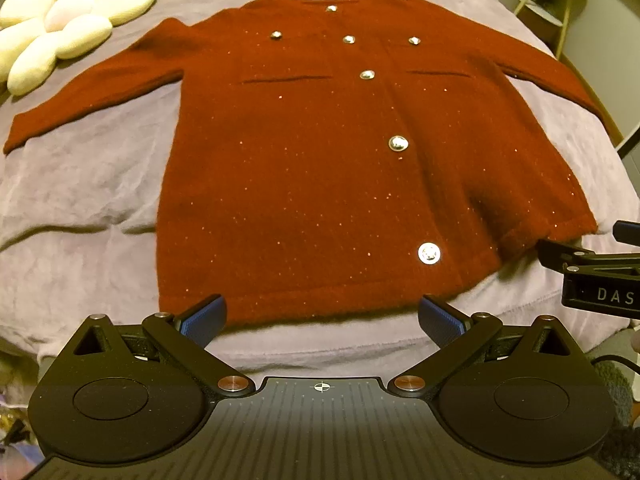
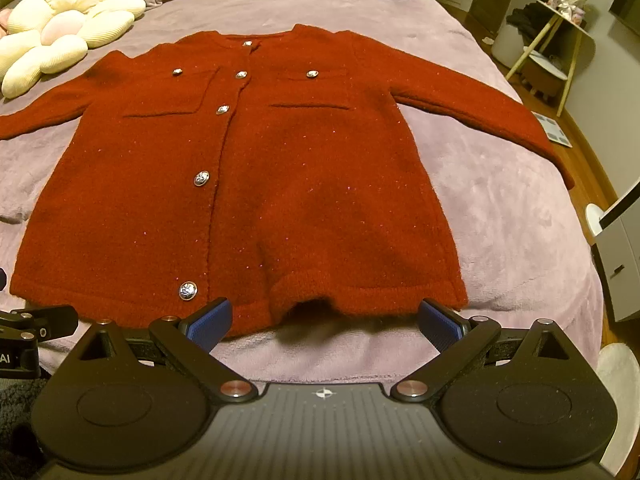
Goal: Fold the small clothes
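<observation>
Cardigan (image 1: 320, 168) lies flat, unfolded, ahead of both claws; left claw (image 1: 322, 318) and right claw (image 2: 324, 320) gape empty; next: grip hem corners

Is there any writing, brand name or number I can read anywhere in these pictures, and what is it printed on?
"DAS": white letters on the black body of the right tongs, cut off by the left camera's frame edge.
"AI": white letters on the black left tongs, cut off in the right camera.
Red knitted cardigan: no text visible.

Both wrist views low at the bed's (image 1: 100, 184) foot, facing its head, sharing the red cardigan (image 1: 320, 160), left view offset leftward.
</observation>
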Demonstrator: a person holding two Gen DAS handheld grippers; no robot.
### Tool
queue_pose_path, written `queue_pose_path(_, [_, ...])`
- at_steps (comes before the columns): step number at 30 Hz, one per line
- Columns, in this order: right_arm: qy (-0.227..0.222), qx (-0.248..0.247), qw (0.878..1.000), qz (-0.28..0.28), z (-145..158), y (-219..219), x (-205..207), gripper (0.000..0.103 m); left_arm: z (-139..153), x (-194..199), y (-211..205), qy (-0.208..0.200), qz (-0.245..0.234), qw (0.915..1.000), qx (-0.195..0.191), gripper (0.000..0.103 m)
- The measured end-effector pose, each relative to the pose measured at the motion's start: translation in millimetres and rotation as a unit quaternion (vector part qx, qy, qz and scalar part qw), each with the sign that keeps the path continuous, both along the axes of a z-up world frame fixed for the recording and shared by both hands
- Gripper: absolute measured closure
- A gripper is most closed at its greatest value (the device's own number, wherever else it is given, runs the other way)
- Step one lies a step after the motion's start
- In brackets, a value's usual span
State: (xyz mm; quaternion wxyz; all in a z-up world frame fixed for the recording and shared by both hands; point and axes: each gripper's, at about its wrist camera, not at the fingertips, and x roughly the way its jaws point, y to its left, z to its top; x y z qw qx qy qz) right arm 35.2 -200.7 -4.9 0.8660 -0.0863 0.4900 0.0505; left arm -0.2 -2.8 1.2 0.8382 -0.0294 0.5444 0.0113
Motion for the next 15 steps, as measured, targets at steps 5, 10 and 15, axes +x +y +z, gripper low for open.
queue_pose_path(5, [0.000, 0.000, 1.000, 0.002, 0.1, 0.8, -0.7, 0.004, -0.8, -0.7, 0.2, 0.000, -0.001, 1.0000, -0.002, 0.000])
queue_pose_path(10, [0.003, 0.000, 1.000, 0.001, -0.5, 1.7, 0.7, 0.004, -1.7, -0.3, 0.6, 0.002, -0.002, 1.0000, -0.002, 0.000])
queue_pose_path(15, [0.003, 0.001, 1.000, 0.001, -0.7, 1.8, 0.6, 0.004, -2.2, -0.4, 0.7, 0.002, -0.001, 1.0000, -0.003, 0.000])
